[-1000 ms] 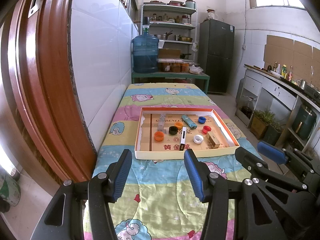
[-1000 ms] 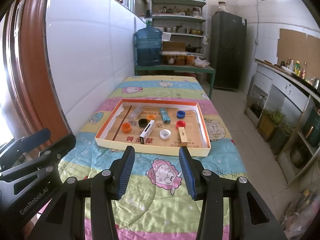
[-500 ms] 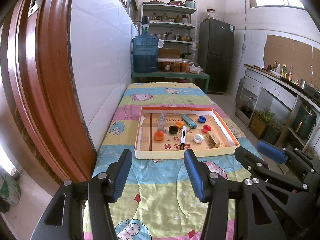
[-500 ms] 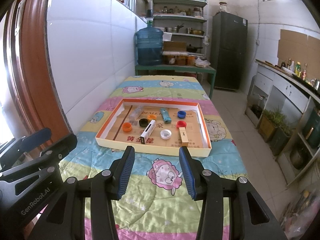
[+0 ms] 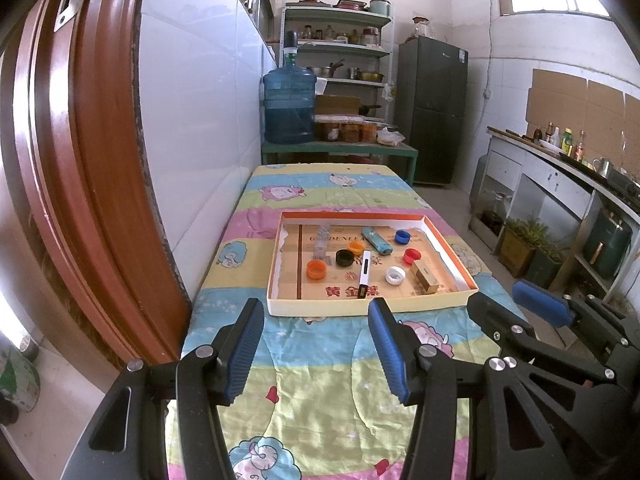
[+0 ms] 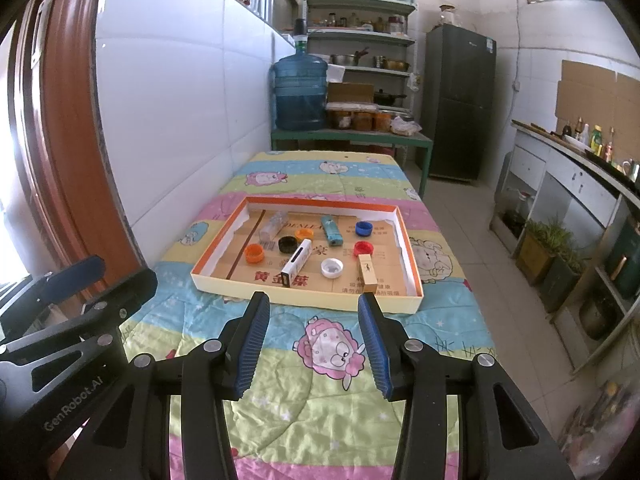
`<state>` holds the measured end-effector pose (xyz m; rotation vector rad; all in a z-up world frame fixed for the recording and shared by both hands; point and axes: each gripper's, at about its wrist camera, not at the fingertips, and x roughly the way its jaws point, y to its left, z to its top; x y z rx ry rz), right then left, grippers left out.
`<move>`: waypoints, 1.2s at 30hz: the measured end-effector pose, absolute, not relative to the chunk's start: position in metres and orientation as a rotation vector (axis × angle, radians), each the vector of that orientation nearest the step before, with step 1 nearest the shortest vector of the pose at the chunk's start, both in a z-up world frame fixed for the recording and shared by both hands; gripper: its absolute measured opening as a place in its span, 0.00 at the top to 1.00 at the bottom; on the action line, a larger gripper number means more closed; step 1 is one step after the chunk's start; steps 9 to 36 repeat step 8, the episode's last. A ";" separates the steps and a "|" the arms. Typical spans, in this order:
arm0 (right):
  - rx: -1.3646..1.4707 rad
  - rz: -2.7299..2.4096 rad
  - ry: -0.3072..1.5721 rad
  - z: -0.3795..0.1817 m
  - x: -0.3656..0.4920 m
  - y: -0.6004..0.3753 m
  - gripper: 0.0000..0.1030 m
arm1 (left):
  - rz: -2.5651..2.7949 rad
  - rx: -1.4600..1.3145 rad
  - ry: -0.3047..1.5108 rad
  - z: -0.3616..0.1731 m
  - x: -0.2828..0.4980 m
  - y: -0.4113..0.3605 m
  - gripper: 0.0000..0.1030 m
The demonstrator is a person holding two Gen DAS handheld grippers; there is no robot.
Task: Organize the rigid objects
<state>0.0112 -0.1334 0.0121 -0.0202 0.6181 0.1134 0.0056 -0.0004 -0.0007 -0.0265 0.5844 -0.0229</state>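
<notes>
A shallow cardboard tray (image 5: pixel 372 307) (image 6: pixel 304 293) lies on the cartoon-print quilt. Inside it are several bottle caps: orange (image 5: pixel 316 269) (image 6: pixel 255 253), black (image 5: pixel 345 257) (image 6: pixel 288 243), blue (image 5: pixel 402 236) (image 6: pixel 363 229), red (image 5: pixel 412 255) (image 6: pixel 363 248) and white (image 5: pixel 395 275) (image 6: pixel 332 267). A white stick-shaped box (image 5: pixel 364 270) (image 6: pixel 296 261), a teal lighter (image 5: pixel 375 240) (image 6: pixel 331 230), a small tan box (image 5: pixel 426 276) (image 6: pixel 367 272) and a clear bottle (image 5: pixel 321 241) (image 6: pixel 272 226) lie there too. My left gripper (image 5: pixel 316 320) and right gripper (image 6: pixel 314 312) hover open and empty short of the tray's near edge.
The quilt-covered table (image 5: pixel 320 380) runs along a white tiled wall, with a wooden door frame (image 5: pixel 80 160) at the left. A blue water jug (image 6: pixel 300 92), shelves and a dark fridge (image 6: pixel 460 104) stand beyond. A counter (image 6: pixel 580 184) and potted plants line the right side.
</notes>
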 end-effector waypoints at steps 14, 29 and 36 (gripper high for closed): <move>-0.020 0.123 0.626 0.009 0.012 -0.129 0.54 | -0.046 -0.031 0.593 -0.006 0.002 -0.005 0.47; -0.020 0.123 0.626 0.009 0.012 -0.129 0.54 | -0.046 -0.031 0.593 -0.006 0.002 -0.005 0.47; -0.020 0.123 0.626 0.009 0.012 -0.129 0.54 | -0.046 -0.031 0.593 -0.006 0.002 -0.005 0.47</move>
